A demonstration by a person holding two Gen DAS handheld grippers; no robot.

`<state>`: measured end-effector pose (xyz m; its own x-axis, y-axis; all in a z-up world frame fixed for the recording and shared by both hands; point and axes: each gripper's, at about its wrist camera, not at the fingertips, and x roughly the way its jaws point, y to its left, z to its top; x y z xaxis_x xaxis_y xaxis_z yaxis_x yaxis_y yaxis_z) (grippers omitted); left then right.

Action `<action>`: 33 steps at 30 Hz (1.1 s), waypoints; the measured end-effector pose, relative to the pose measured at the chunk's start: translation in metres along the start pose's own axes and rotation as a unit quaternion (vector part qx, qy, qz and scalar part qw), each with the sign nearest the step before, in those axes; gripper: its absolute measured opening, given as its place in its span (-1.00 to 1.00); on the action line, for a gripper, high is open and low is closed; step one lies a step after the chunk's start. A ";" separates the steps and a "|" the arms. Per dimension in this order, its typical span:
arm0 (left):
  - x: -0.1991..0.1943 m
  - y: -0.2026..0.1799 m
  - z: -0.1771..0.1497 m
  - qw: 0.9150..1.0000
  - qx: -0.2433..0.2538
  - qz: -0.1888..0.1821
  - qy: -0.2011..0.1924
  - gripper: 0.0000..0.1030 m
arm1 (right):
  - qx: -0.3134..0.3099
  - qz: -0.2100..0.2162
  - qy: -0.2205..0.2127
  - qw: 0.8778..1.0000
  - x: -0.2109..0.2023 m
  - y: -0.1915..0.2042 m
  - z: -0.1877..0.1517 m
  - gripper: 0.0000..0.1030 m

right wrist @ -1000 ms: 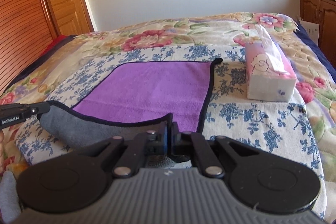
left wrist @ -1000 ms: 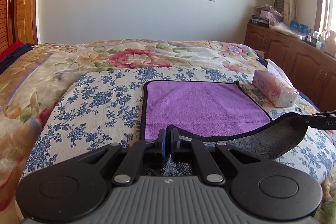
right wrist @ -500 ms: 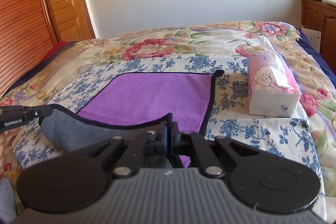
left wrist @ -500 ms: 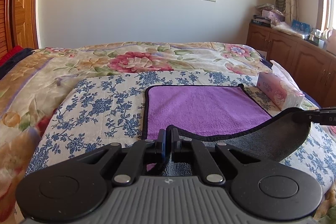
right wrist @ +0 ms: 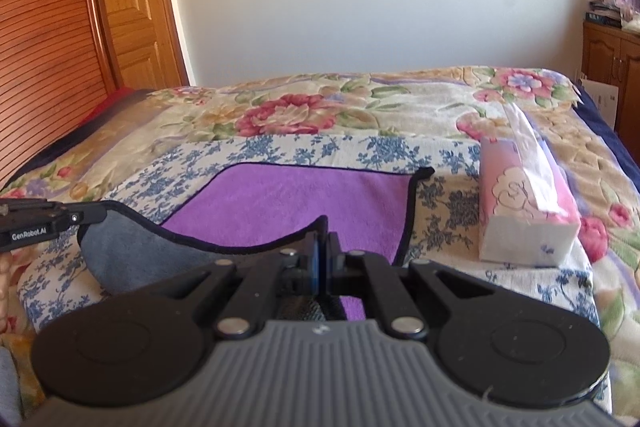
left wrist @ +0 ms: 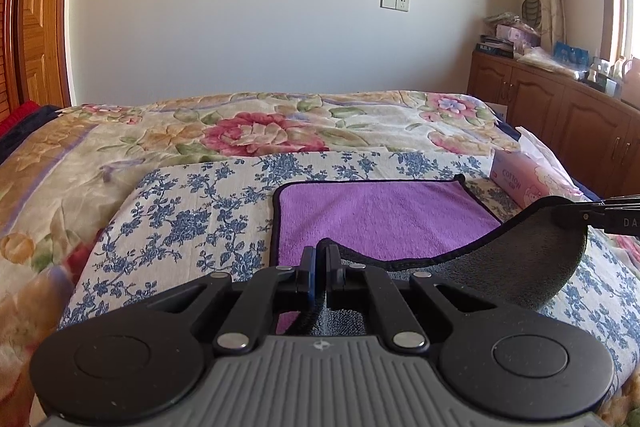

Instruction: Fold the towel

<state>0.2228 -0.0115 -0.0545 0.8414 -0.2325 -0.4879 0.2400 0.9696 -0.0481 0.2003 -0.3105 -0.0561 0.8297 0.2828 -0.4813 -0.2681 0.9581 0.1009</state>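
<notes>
A purple towel (left wrist: 384, 215) with a dark hem and a grey underside lies on a blue-flowered cloth on the bed; it also shows in the right wrist view (right wrist: 296, 203). My left gripper (left wrist: 320, 259) is shut on the towel's near left corner. My right gripper (right wrist: 323, 247) is shut on the near right corner. Both corners are lifted, so the near edge hangs between them and shows its grey underside (left wrist: 520, 267). The far half lies flat. The right gripper's tip (left wrist: 592, 217) shows in the left wrist view, and the left gripper's tip (right wrist: 52, 219) shows in the right wrist view.
A pink tissue box (right wrist: 524, 211) stands on the bed just right of the towel; it also shows in the left wrist view (left wrist: 528, 179). A wooden wardrobe (right wrist: 60, 27) is on the left. A wooden cabinet (left wrist: 560, 107) with clutter on it lines the right wall.
Both grippers have risen with the towel's near corners, lifting the near edge higher off the bed. More of the wall shows in both views.
</notes>
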 end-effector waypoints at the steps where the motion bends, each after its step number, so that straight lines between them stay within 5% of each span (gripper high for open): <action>1: 0.000 0.000 0.001 1.000 0.000 0.000 -0.001 -0.89 | -0.004 -0.001 -0.001 1.000 0.001 0.001 0.001 -0.92; 33: 0.041 0.005 0.031 1.000 0.011 -0.008 -0.003 -0.89 | -0.042 -0.012 -0.018 0.999 0.035 -0.013 0.020 -0.92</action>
<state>0.2733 -0.0188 -0.0474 0.8403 -0.2483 -0.4819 0.2635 0.9639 -0.0372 0.2426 -0.3124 -0.0565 0.8530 0.2635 -0.4506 -0.2874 0.9577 0.0159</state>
